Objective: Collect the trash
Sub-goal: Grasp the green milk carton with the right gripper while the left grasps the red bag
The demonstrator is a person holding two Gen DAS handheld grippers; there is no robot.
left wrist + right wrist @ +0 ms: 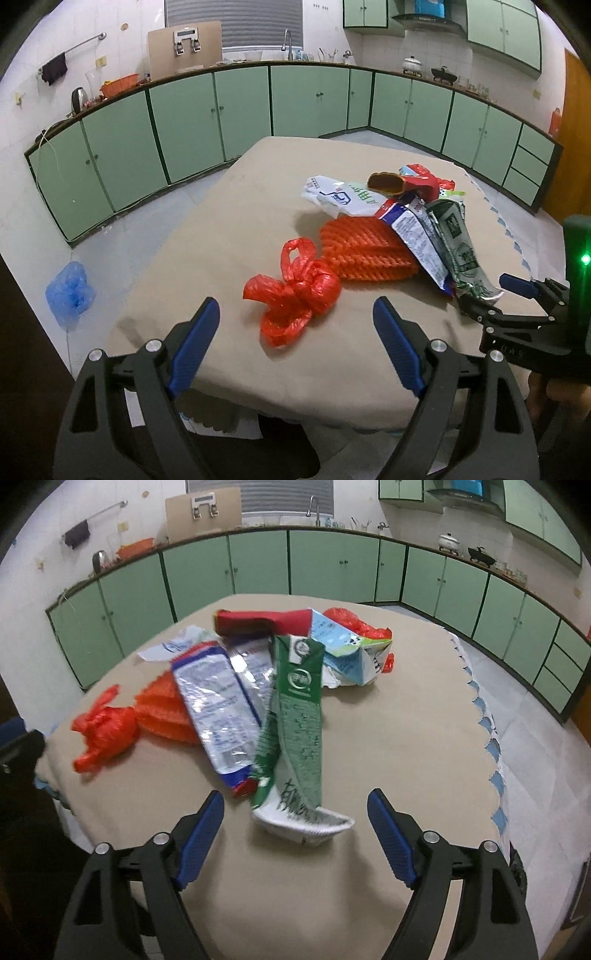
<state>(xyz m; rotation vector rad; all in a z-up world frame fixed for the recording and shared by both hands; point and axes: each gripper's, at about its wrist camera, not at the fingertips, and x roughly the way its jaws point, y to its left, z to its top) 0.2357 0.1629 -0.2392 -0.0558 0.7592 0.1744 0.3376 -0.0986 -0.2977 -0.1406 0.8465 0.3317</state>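
Left hand-held gripper (295,343) is hovering open and empty, the knotted red bag (295,291) lying just above it at frame centre. Right hand-held gripper (295,827) is likewise gaping empty; the green wrapper (301,716) is running lengthwise toward it, near end between its fingers, on the surface (388,738).

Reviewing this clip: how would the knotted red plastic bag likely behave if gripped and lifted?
The red plastic bag looks thin and crumpled, so probably floppy and light. Its knot seems the firmest hold; the loose handles would likely dangle. On the tablecloth it should slide, not roll.
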